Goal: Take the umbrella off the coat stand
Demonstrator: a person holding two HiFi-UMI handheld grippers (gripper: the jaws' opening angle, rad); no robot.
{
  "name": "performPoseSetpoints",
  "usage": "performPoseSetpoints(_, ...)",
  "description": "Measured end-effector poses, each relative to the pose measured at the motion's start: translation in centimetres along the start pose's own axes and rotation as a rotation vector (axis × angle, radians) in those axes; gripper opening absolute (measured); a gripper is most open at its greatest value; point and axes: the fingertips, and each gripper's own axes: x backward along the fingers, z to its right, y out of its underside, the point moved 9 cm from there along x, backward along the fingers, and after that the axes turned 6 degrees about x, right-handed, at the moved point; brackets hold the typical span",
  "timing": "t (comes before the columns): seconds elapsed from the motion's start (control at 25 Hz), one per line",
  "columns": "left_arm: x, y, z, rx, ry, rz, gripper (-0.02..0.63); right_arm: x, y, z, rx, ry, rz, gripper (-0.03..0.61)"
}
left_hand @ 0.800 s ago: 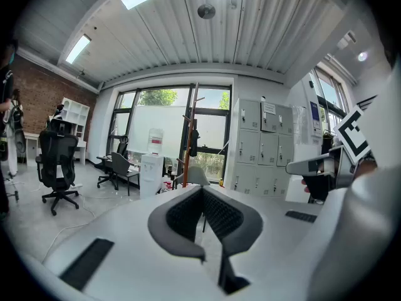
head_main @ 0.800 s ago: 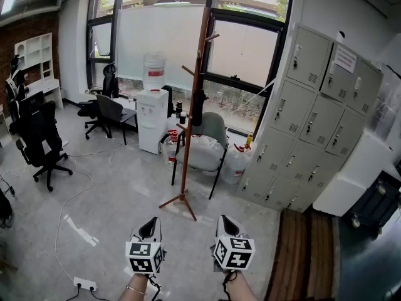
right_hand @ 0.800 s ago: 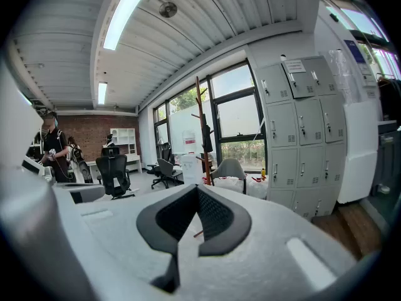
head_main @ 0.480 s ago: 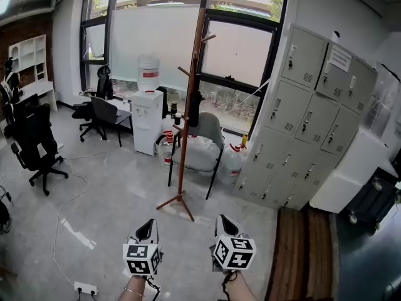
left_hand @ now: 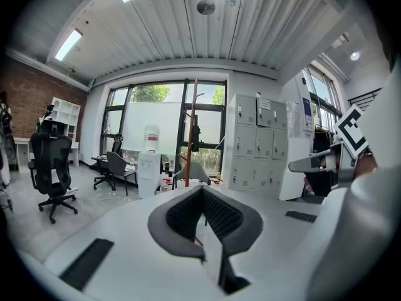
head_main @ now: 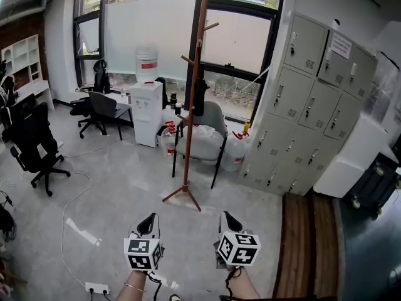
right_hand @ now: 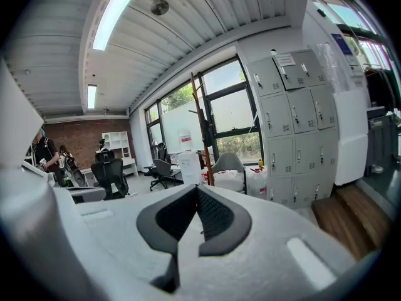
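Compared with the earlier frames, the head view has shifted slightly, while both claws stay low and well short of the coat stand (head_main: 190, 115). The left claw (head_main: 148, 221) and right claw (head_main: 228, 219) each have jaws together, with nothing between them. The umbrella (head_main: 200, 96), a dark folded shape, hangs from a peg on the right of the pole.

Likely faults:
- Jaws left together on arrival would knock the umbrella instead of gripping it.
- A sideways pull, not a lift clear of the peg, could tip the slim three-legged stand toward the chair (head_main: 213, 123).
- The floor cable (head_main: 71, 200) may snag a foot.
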Motion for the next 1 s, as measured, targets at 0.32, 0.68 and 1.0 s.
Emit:
performPoseSetpoints(0.32, -1.5, 0.4, -1.3, 0.022, 0.027, -0.016, 0.005, -1.2, -0.1, -0.3, 0.0, 0.016, -0.016, 0.005)
performPoseSetpoints(0.68, -6.7, -1.5, -2.9, 0.014, -0.006, -0.011, 0.005, -7.5, -2.1, 1.0, 0.015, -0.024, -0.022, 0.005)
performPoseSetpoints(1.0, -13.1, -4.1, -3.5, 0.027, -0.04, 0.01, 0.005, -14.0, -5.6, 3.4, 0.047, -0.068, -0.01, 0.005)
